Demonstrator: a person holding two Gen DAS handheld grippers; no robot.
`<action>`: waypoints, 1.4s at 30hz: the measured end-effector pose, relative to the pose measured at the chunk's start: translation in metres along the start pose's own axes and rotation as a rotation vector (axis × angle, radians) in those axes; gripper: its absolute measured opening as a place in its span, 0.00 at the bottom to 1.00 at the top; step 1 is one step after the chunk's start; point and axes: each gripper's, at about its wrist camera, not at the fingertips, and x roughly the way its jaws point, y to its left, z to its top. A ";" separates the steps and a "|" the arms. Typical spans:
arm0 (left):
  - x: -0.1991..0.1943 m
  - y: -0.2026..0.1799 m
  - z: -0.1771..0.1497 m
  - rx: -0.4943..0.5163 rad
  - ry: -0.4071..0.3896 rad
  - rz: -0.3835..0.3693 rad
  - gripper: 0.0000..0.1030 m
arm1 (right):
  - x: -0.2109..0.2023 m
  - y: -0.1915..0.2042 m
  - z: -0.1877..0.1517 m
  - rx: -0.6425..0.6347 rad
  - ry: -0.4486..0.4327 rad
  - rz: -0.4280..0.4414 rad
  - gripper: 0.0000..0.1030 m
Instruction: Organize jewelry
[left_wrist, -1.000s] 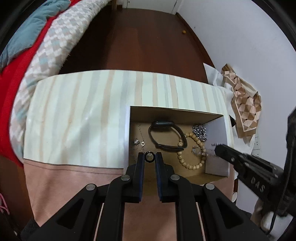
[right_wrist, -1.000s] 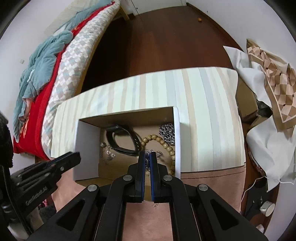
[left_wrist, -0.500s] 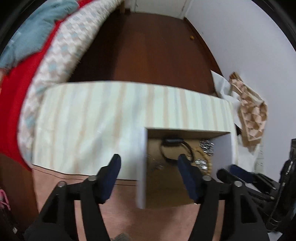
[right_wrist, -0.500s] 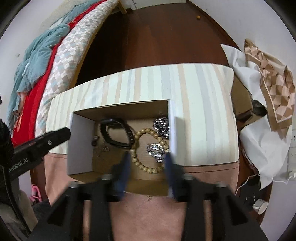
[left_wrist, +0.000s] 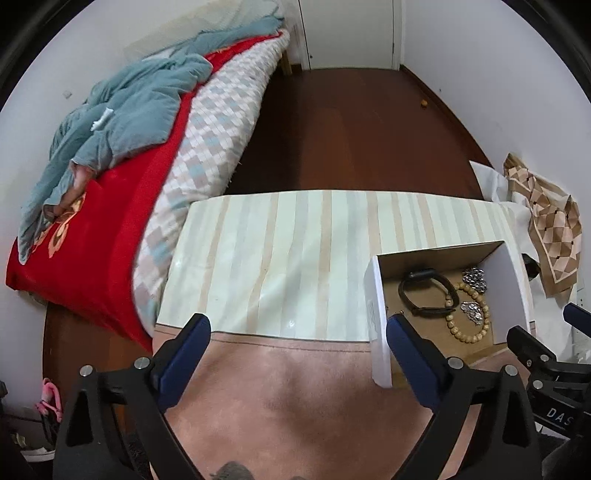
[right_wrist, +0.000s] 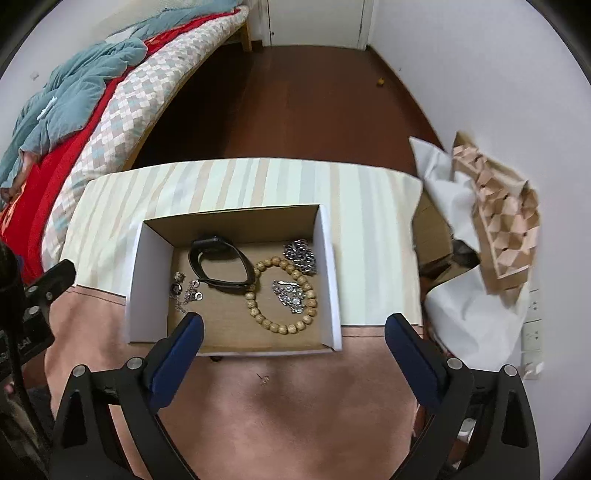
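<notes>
An open white cardboard box (right_wrist: 327, 258) sits on the striped table cloth (right_wrist: 258, 181); it also shows in the left wrist view (left_wrist: 376, 314). Inside lie a black wristband (right_wrist: 221, 264), a wooden bead bracelet (right_wrist: 280, 295), silver chain pieces (right_wrist: 301, 254), and small rings and a thin chain (right_wrist: 186, 290). My right gripper (right_wrist: 293, 334) is open and empty, raised above the box's near side. My left gripper (left_wrist: 297, 338) is open and empty, raised left of the box over the pink cloth.
A bed (left_wrist: 122, 177) with red and teal covers runs along the left. White paper and a patterned brown wrap (right_wrist: 495, 229) lie to the right of the table. Dark wooden floor (right_wrist: 295, 103) lies beyond. A tiny object (right_wrist: 264, 378) lies on the pink cloth.
Both grippers have opened wide and pulled back and up from the box. The ring from the left gripper and the silver piece from the right now lie in the box.
</notes>
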 end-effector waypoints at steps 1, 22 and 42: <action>-0.006 0.000 -0.003 0.001 -0.016 0.009 0.95 | -0.004 -0.001 -0.003 0.001 -0.012 -0.011 0.97; 0.063 0.020 -0.102 -0.071 0.121 0.195 0.96 | 0.067 0.009 -0.106 0.108 -0.040 0.146 0.45; 0.065 -0.078 -0.108 -0.058 0.167 -0.053 0.96 | 0.051 -0.051 -0.133 0.222 -0.070 0.105 0.02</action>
